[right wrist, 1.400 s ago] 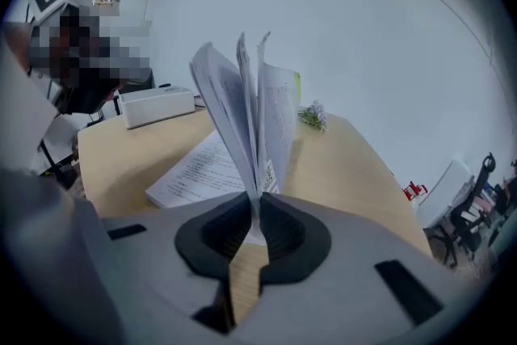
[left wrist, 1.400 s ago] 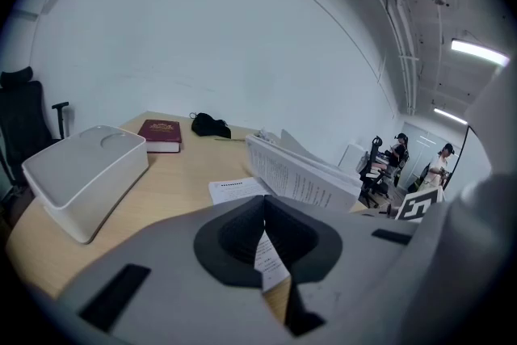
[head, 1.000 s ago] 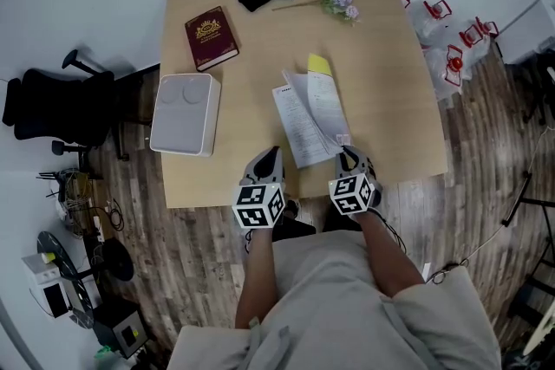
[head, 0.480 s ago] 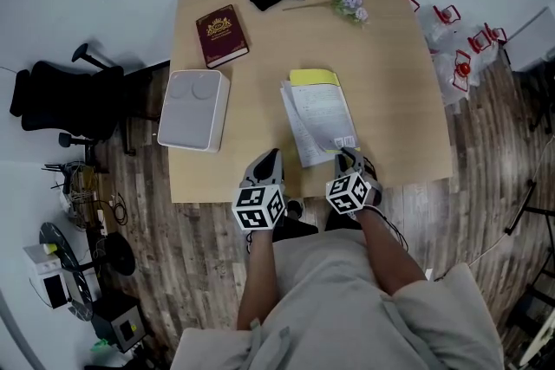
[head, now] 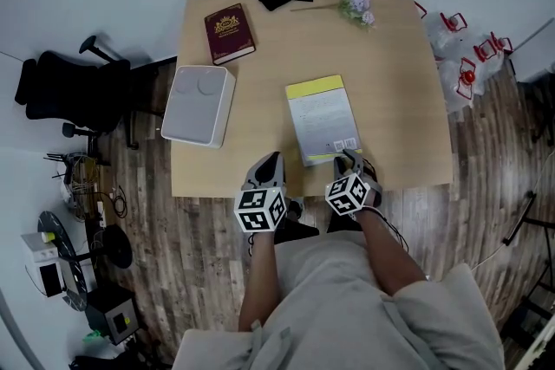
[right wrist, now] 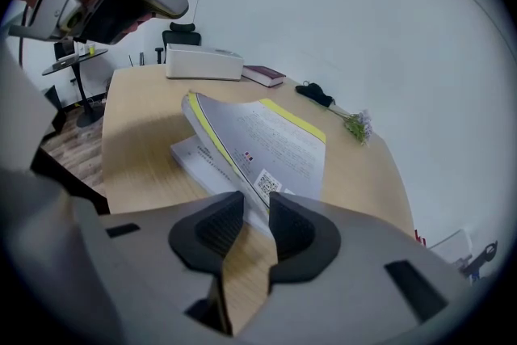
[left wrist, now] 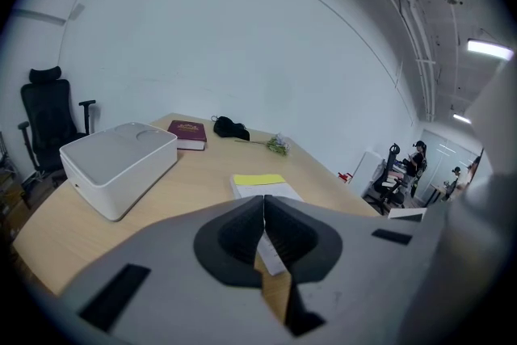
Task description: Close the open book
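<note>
A book (head: 323, 117) lies by the table's (head: 260, 82) near edge, right of centre. The right gripper (head: 350, 159), jaws just opening, stands spread around its cover (right wrist: 275, 137) corner, likely releasing it to fall shut. The left gripper (head: 270, 162) waits nearby, pressed together and empty.

This looks like an office workroom. A black swivel chair (head: 65, 91) stands off the left edge of a pale wooden bench (head: 260, 78) on plank flooring (head: 494, 143). Beyond the bench, more desk chairs (left wrist: 386, 180) sit under strip lights (left wrist: 489, 49).
</note>
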The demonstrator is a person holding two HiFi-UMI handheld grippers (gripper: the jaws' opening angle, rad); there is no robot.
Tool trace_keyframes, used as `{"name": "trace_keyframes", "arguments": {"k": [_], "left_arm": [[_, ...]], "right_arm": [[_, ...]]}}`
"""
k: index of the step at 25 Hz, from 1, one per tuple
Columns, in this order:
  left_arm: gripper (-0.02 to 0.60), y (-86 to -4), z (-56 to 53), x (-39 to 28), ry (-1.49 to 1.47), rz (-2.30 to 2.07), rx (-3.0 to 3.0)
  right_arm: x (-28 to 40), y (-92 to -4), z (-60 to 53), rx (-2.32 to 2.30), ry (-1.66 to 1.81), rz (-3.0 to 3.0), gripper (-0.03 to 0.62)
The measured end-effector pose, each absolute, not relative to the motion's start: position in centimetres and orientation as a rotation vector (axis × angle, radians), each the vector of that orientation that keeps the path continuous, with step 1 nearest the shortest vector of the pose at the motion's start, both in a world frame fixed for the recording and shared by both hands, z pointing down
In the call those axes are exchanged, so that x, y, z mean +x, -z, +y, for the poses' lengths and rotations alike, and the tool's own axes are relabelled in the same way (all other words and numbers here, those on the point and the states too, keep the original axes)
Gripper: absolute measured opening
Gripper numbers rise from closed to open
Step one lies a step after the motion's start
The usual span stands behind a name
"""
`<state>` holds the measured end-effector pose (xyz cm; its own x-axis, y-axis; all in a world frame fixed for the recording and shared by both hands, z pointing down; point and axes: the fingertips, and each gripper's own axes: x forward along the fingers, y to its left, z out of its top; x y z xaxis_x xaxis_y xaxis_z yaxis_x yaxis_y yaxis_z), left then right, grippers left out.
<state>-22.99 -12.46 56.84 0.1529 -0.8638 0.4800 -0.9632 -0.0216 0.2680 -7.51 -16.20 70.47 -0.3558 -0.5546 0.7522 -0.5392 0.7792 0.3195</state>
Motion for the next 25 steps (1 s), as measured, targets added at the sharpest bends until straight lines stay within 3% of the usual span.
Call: {"name": "trace_keyframes", "arguments": {"k": [9, 11, 16, 25], "left_arm": [[0.023, -57.3, -10.8, -22.6, -0.248, -1.769, 1.869], [0.023, -57.4, -10.6, -22.3, -0.242, -1.775, 1.863], [0.023, -58.0, -10.3, -20.4, -0.233, -1.769, 1.859], [0.023, -58.5, -9.7, -16.4, -0.233, -1.768, 1.870]], "right_arm": [[-7.5, -70.3, -15.5, 0.769, 0.051, -2.054, 0.120], [-7.4, -69.6, -15.3, 0.777, 0.050, -2.087, 0.064], [-6.4, -67.7, -15.0, 0.784, 0.045, -2.153, 0.078], [-5.0, -65.6, -12.3, 0.660, -0.404, -2.371, 0.086]]}}
